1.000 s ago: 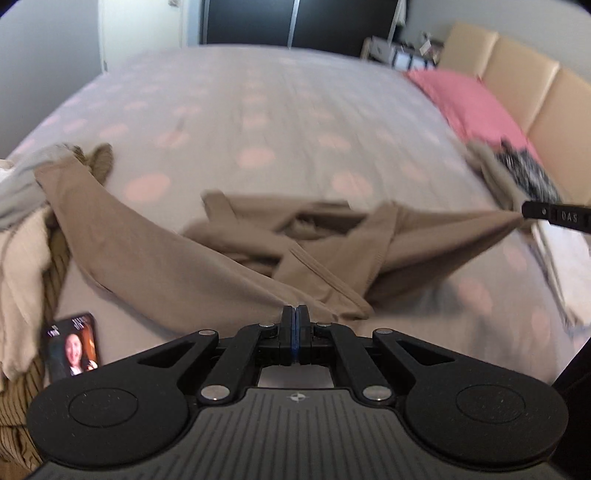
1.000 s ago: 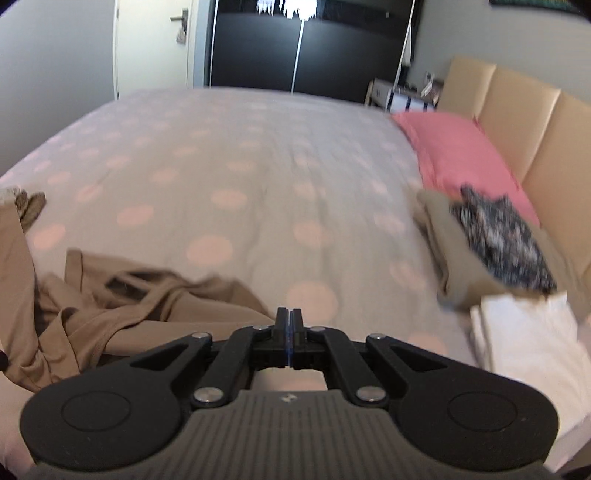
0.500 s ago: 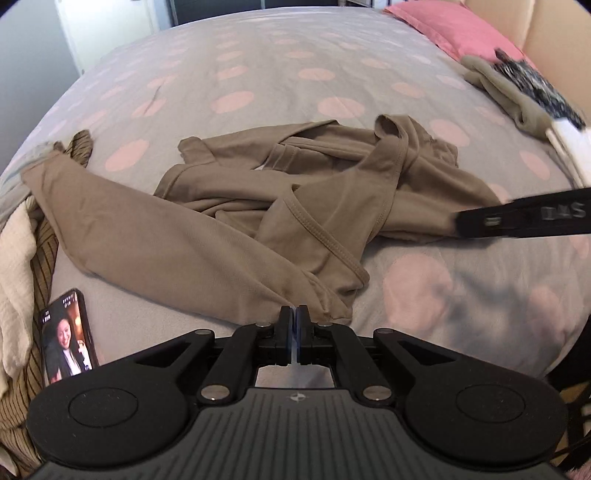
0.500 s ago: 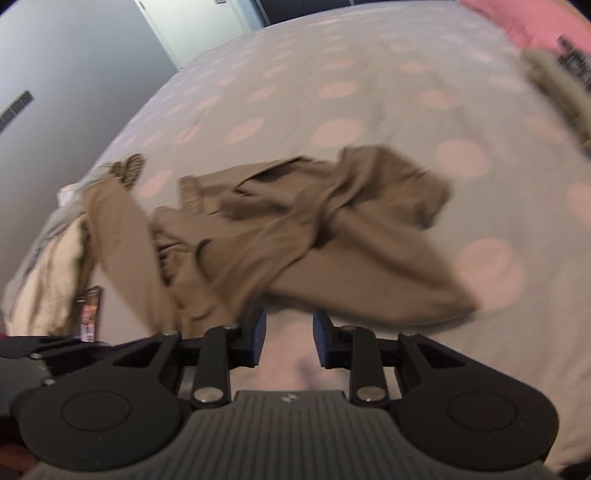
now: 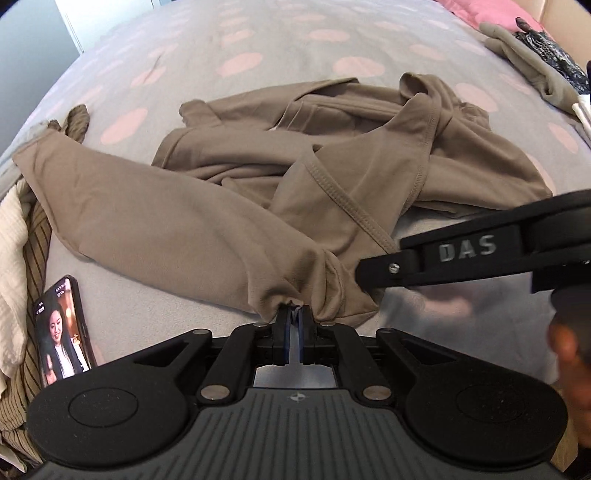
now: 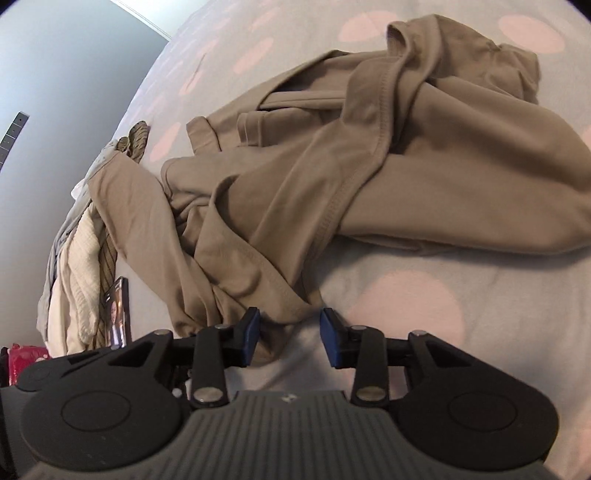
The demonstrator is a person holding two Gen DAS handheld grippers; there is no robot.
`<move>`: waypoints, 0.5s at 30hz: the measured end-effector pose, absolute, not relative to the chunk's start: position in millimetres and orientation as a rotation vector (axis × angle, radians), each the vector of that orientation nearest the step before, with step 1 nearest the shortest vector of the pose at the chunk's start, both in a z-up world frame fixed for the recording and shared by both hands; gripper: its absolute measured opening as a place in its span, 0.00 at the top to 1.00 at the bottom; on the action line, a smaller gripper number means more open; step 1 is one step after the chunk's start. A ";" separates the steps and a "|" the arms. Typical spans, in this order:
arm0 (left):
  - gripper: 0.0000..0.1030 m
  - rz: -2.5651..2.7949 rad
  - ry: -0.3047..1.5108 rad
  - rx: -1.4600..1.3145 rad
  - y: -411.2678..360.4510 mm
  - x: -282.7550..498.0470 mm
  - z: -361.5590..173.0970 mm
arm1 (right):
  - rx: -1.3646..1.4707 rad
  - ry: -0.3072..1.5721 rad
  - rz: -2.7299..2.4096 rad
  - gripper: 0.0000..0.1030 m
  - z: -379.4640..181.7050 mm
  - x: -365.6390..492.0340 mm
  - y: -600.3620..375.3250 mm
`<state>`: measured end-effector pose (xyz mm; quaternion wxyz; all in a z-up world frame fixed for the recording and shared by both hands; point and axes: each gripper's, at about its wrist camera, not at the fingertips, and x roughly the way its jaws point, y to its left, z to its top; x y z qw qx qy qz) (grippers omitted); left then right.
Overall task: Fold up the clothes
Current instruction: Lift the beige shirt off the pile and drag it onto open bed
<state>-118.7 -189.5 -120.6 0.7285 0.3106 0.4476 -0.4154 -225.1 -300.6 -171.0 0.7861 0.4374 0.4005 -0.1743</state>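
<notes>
A spotted bed [image 5: 280,40] holds the rumpled tan garment [image 5: 229,206], spread across its near half. A second ago the right gripper [image 6: 290,334] was clamped on the garment's far end; now its jaws gape at a near fold, just beside the left gripper [image 5: 294,314], which pinches the hem. Likely it is regripping to spread the cloth.

I see the grey bedspread with pink dots [image 5: 258,44] running off to the far side; a phone [image 5: 61,332] lies at the near left edge, its screen lit with a woman's face; just beside it, further left, a cream waffle cloth [image 5: 11,258] rests on striped brown fabric [image 5: 35,258]; far right, a pink pillow [image 5: 491,9], and a dark patterned item [image 5: 554,55] lying on an olive one [image 5: 532,70].
</notes>
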 end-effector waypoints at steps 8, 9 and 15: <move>0.99 -0.924 0.979 0.665 -190.3 -119.9 -117.5 | 0.920 0.836 -0.380 0.93 -161.3 -222.1 -301.6; 0.94 -0.931 0.971 0.658 -190.4 -121.1 -114.4 | 0.892 0.842 -0.393 0.93 -155.2 -224.5 -301.3; 0.77 -0.995 0.894 0.638 -192.5 -135.1 -91.0 | 0.802 0.903 -0.568 0.94 -119.9 -273.6 -337.6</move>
